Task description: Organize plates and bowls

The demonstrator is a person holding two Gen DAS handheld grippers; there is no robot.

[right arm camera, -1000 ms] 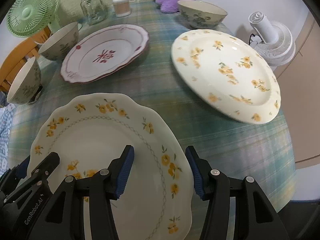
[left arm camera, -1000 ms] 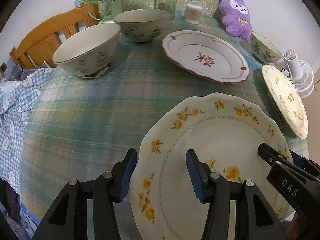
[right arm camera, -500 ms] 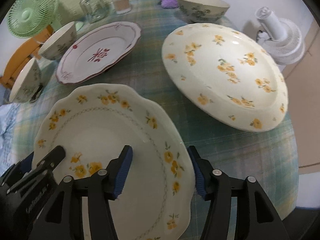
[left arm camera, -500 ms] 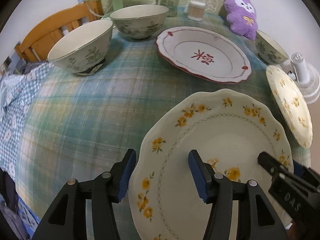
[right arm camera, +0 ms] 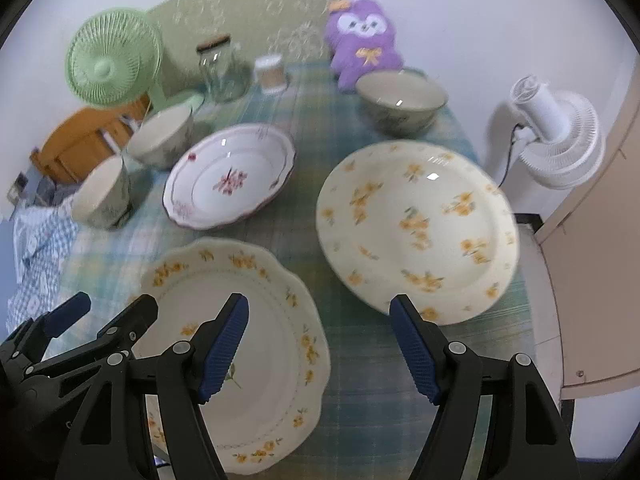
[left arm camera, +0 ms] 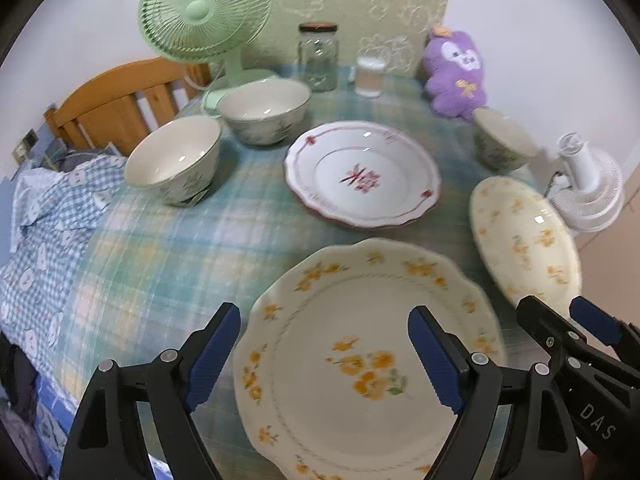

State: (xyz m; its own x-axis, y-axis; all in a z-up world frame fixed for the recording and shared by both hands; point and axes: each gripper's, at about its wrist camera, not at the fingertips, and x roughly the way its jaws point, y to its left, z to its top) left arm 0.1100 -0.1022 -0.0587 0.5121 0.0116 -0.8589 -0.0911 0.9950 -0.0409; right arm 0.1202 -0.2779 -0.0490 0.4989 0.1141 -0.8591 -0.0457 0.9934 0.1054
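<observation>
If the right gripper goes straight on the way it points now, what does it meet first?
Probably the tablecloth in the gap between the scalloped plate and the round plate; the right gripper is open. Depth is unclear.

Three plates lie on the table (right arm camera: 352, 392): a scalloped plate with yellow flowers (right arm camera: 260, 344) at the near edge, a round plate with scattered yellow flowers (right arm camera: 416, 228) toward the right edge, and a white plate with a red rim (right arm camera: 230, 176) near the middle. Three bowls stand there too: two bowls, one (left arm camera: 174, 158) and another (left arm camera: 264, 110), toward the far left corner, and a third bowl (right arm camera: 400, 100) toward the far right corner. Along the far edge stand one glass jar (left arm camera: 318, 58), one small white container (left arm camera: 370, 76) and one purple plush toy (right arm camera: 362, 42). There are two fans: a green fan (left arm camera: 204, 6) at the far left corner and a white fan (right arm camera: 560, 132) beyond the right edge.
</observation>
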